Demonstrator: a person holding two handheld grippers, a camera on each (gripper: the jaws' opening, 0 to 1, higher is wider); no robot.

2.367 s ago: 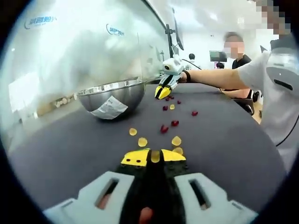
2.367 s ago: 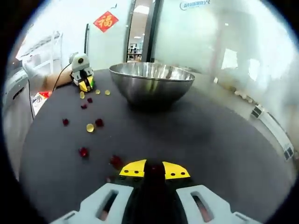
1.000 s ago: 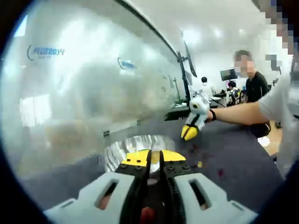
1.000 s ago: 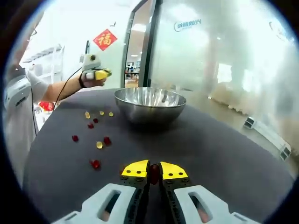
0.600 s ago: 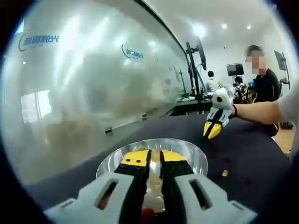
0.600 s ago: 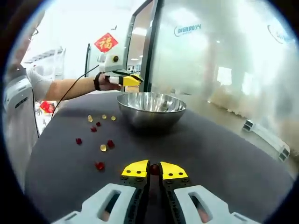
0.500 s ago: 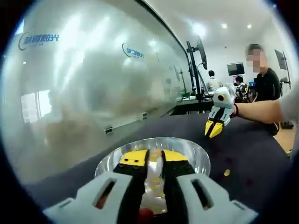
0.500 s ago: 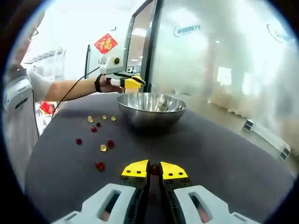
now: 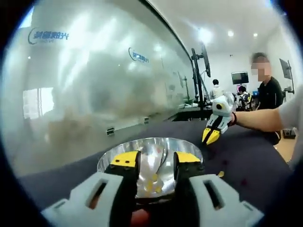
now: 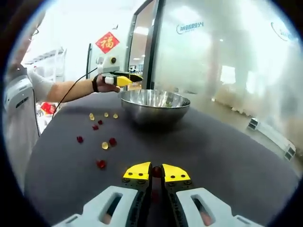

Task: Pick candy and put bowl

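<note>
Candy (image 10: 155,171) — small, soft, light — sits pinched in closed right tongs (image 10: 156,173); left tongs (image 9: 152,161) gape empty over bowl (image 9: 150,163), loose candies (image 10: 102,145) at 10 o'clock best nipped across their middle.

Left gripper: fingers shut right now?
No, the left gripper has its fingers spread apart over the bowl, with candy visible between them.

Open-plan office or lab. Frosted glass partition wall (image 9: 109,85) w/ blue logo decals (image 9: 139,56) runs beside a dark desk (image 10: 213,146). Monitors on a pole arm (image 9: 201,61) & a wall screen (image 9: 240,77) in the background, people (image 9: 269,92) at workstations. Ceiling spotlights (image 9: 230,33). Red paper decoration (image 10: 107,41) by a glass door (image 10: 139,40).
</note>
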